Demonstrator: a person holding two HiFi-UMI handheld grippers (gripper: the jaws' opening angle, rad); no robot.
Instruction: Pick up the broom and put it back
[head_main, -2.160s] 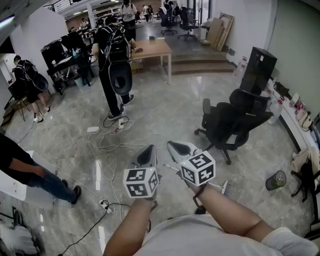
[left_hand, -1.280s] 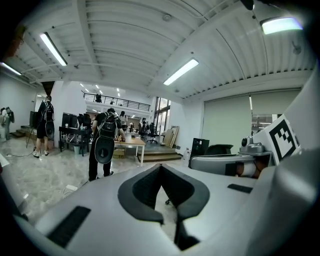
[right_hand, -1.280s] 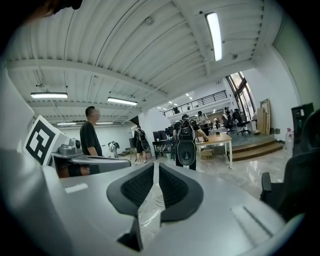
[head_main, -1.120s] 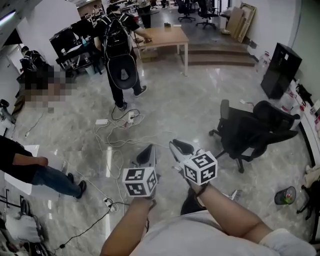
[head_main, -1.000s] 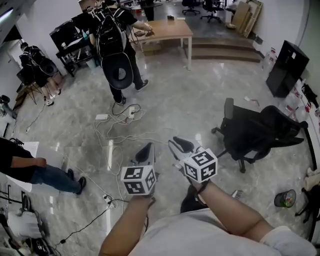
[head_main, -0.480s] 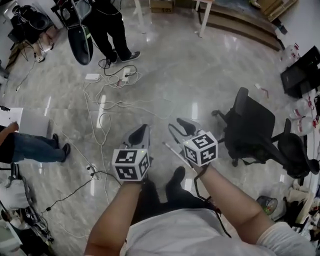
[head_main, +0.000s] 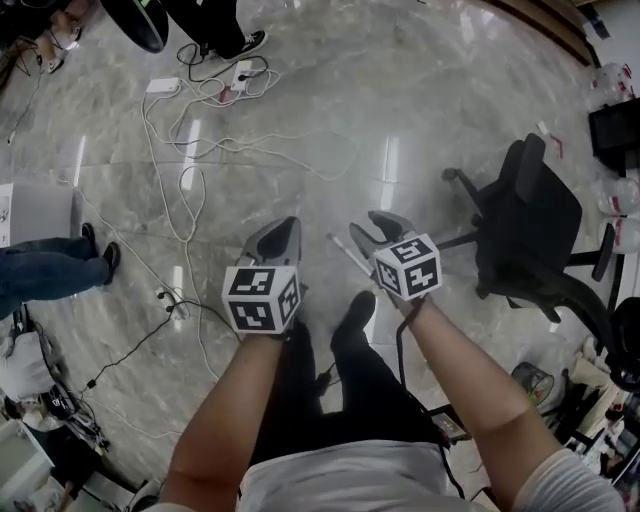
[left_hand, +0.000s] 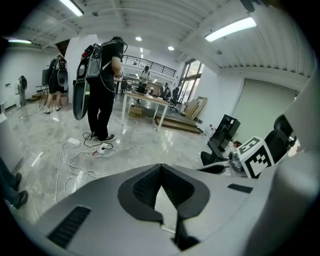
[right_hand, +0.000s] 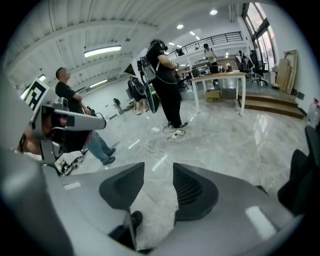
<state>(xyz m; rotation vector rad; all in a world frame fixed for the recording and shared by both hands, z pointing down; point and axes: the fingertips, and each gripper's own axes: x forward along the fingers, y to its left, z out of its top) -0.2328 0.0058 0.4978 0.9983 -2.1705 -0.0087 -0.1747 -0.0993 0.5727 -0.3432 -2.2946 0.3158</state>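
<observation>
The broom shows only as a thin pale handle (head_main: 349, 259) slanting across the floor beside the person's dark shoes; its brush end is hidden behind the right forearm. My right gripper (head_main: 376, 229) hovers just above and to the right of the handle. Its jaws are opening and hold nothing; through the gap in the right gripper view (right_hand: 157, 175) I see marble floor, a shoe and a sliver of the handle (right_hand: 131, 234). My left gripper (head_main: 279, 235) hangs to the left of the handle, tips together (left_hand: 160, 167), gripping nothing.
A black office chair (head_main: 531, 222) stands close on the right. White cables and power strips (head_main: 188, 150) trail over the floor at upper left. A seated person's legs (head_main: 48, 264) are at the left edge, and a standing person (left_hand: 101, 85) is near a table (left_hand: 145, 101).
The head view has tipped steeply down to the floor. Both grippers have sunk toward the floor by the feet. The right jaws have spread wider.
</observation>
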